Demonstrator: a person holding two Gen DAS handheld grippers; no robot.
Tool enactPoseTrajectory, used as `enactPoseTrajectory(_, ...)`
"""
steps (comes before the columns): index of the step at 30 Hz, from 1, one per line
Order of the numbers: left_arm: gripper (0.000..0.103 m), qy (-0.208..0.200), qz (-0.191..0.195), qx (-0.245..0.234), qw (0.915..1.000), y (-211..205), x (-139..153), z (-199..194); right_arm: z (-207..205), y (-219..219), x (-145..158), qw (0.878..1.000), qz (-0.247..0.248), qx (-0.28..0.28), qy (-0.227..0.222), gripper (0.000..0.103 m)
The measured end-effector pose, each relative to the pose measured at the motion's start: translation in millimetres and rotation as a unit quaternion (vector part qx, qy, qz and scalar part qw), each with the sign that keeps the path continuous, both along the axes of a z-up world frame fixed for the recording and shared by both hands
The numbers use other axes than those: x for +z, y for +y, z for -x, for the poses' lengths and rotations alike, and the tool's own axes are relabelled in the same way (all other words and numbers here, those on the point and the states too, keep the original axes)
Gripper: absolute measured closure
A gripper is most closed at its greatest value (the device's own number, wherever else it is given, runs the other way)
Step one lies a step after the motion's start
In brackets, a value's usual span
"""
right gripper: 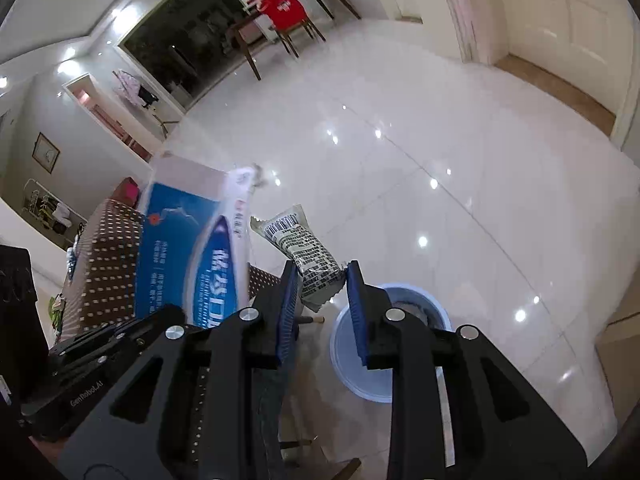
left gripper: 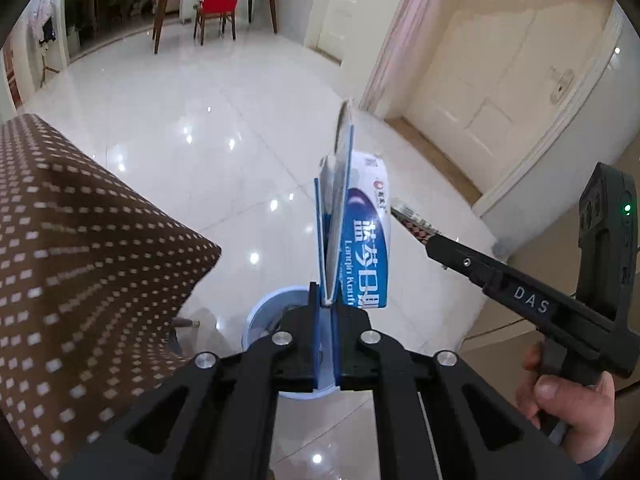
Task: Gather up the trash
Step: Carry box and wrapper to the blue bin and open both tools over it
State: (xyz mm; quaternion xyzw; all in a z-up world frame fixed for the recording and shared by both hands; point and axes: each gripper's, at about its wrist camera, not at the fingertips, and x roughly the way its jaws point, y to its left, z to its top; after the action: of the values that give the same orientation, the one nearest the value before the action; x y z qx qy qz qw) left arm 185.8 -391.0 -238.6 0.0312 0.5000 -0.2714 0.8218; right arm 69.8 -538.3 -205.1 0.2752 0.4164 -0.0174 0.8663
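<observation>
The left gripper (left gripper: 325, 308) is clamped tight on the bottom edge of a flattened blue-and-white box (left gripper: 356, 236), and that box stands up and away from the jaws, long axis running forward along the fingers, top end tipping slightly right. It hangs in the air over the white tiled floor (left gripper: 192, 128). From the left wrist the box shows mostly edge-on, so only a slice of its printed face reads; the far flap blurs out near the top.

Over to the right gripper (right gripper: 320, 280): its blue pads (right gripper: 289, 300) stand apart, jaws released, yet the wrapper (right gripper: 308, 252), a silvery packet covered in black print and a barcode, sits with its near end right between the fingertips. Whether the pads actually touch it, I cannot tell. Its long axis angles up and to the left, away from the jaws, torn end farthest out. In the left wrist view only a thin strip of that wrapper pokes past the right gripper's nose.

Down below, the bin (right gripper: 344, 360), round with a pale blue rim, sits on the floor just under both grippers, partly covered by the fingers in each view; its contents are dark and hard to make out. The brown dotted cloth (left gripper: 80, 248) drapes at left, its lower part cut off by the frame.
</observation>
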Motion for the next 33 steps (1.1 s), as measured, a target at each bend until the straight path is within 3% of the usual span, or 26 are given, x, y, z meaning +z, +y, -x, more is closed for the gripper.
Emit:
enactPoseTrajectory(2, 0.098, 0.022, -0.020, -0.002, 0.9996, -10.0, -14.5, -9.1, -6.8, -3.9, -13.0, 1.000, -0.014, -0.004, 0.011, 0.076)
enactPoseTrajectory(3, 0.097, 0.029, -0.026, -0.002, 0.9993, -14.0, -17.9, -11.4, -7.4, -5.5, -19.9, 1.000, -0.022, -0.005, 0.016, 0.070)
enactPoseTrajectory(4, 0.095, 0.044, -0.037, -0.006, 0.9983, -21.5, -26.5, -15.5, -11.7, -10.0, -28.8, 0.999, -0.032, -0.009, 0.026, 0.053)
enactPoseTrajectory(5, 0.081, 0.057, -0.051, -0.009, 0.9970, -25.6, -33.9, -18.4, -12.3, -14.1, -36.6, 0.998, -0.044, -0.012, 0.032, 0.045)
enactPoseTrajectory(6, 0.054, 0.063, -0.057, -0.006, 0.9963, -27.2, -38.8, -18.0, -15.1, -14.9, -41.9, 0.998, -0.055, -0.016, 0.038, 0.038)
enactPoseTrajectory(8, 0.022, 0.058, -0.063, 0.011, 0.9963, -29.6, -41.8, -19.0, -14.8, -18.2, -55.7, 0.996, -0.067, -0.026, 0.056, 0.035)
enactPoseTrajectory(10, 0.020, 0.044, -0.069, 0.022, 0.9964, -28.6, -39.7, -19.3, -11.7, -20.4, -62.0, 0.995, -0.072, -0.036, 0.064, 0.016)
enactPoseTrajectory(13, 0.018, 0.044, -0.073, 0.029, 0.9959, -23.5, -38.5, -22.4, -5.9, -23.4, -62.5, 0.994, -0.067, -0.048, 0.066, 0.007)
enactPoseTrajectory(20, 0.014, 0.017, -0.063, 0.021, 0.9977, -23.0, -19.3, -13.6, 7.7, -25.6, -45.8, 0.995, -0.028, -0.071, 0.067, 0.006)
enactPoseTrajectory(33, 0.014, -0.069, 0.002, 0.008, 0.9976, 23.2, 63.8, 29.3, 30.1, 7.5, 53.7, 0.997, 0.024, -0.070, -0.021, 0.006)
